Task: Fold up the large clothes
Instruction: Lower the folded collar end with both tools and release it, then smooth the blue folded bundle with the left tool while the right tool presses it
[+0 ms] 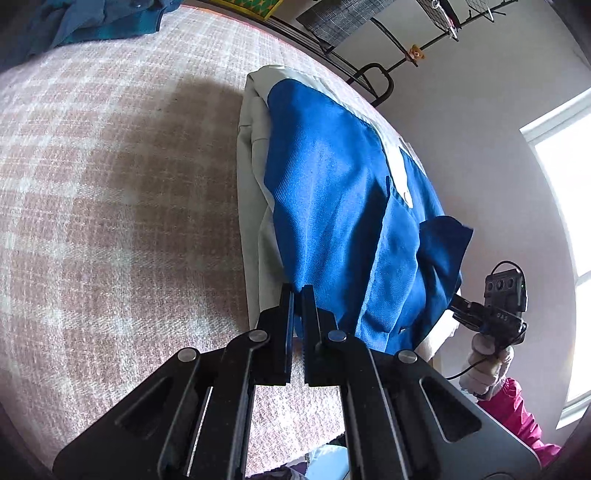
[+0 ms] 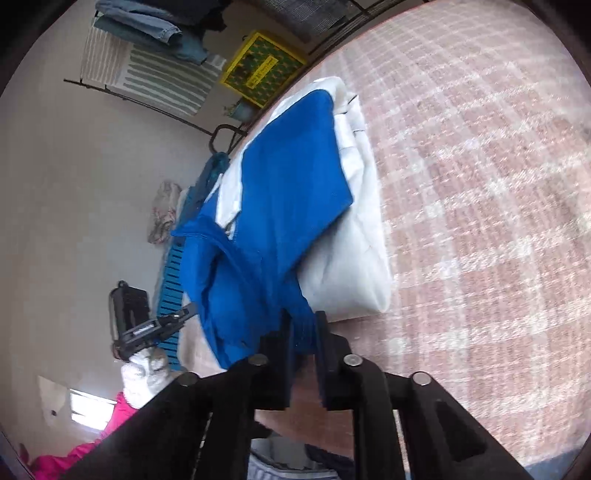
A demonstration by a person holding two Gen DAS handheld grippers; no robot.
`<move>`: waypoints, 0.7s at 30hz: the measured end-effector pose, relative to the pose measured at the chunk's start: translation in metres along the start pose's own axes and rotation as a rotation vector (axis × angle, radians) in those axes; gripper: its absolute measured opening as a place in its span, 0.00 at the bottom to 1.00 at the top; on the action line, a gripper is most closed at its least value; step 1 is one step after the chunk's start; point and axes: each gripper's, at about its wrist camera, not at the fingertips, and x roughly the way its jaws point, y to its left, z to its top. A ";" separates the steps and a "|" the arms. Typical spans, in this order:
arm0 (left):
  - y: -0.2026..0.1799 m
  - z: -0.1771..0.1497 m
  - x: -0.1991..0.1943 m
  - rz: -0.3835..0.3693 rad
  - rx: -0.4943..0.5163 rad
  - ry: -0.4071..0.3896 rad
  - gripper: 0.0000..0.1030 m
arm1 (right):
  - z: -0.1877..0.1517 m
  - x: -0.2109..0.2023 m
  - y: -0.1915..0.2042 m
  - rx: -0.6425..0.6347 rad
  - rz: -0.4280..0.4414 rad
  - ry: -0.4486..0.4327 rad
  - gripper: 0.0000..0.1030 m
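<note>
The blue-and-white garment [image 1: 325, 192] lies partly folded on a pink checked blanket [image 1: 110, 206], its white part underneath and the blue panel on top; the near blue edge is lifted off the blanket, held at two points. The left tongs [image 1: 297, 291] are clamped on the blue fabric at its near hem, the fingers almost together with cloth between them; the right tongs [image 2: 302, 319] pinch a bunched fold of the same blue cloth, the jaws a little apart around it. In the left wrist view the right tongs [image 1: 460, 306] show at the garment's far corner, held by a white-gloved hand [image 1: 487, 363]; a teal garment [image 1: 92, 22] lies at the blanket's far edge.
</note>
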 end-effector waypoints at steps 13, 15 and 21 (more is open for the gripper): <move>-0.044 0.000 -0.063 0.113 0.149 -0.183 0.00 | 0.004 -0.027 0.072 -0.331 -0.377 -0.070 0.27; -0.057 0.011 -0.062 0.125 0.198 -0.200 0.00 | 0.012 -0.029 0.090 -0.406 -0.412 -0.143 0.28; -0.079 0.057 -0.024 0.142 0.251 -0.198 0.00 | 0.049 0.012 0.106 -0.488 -0.426 -0.199 0.33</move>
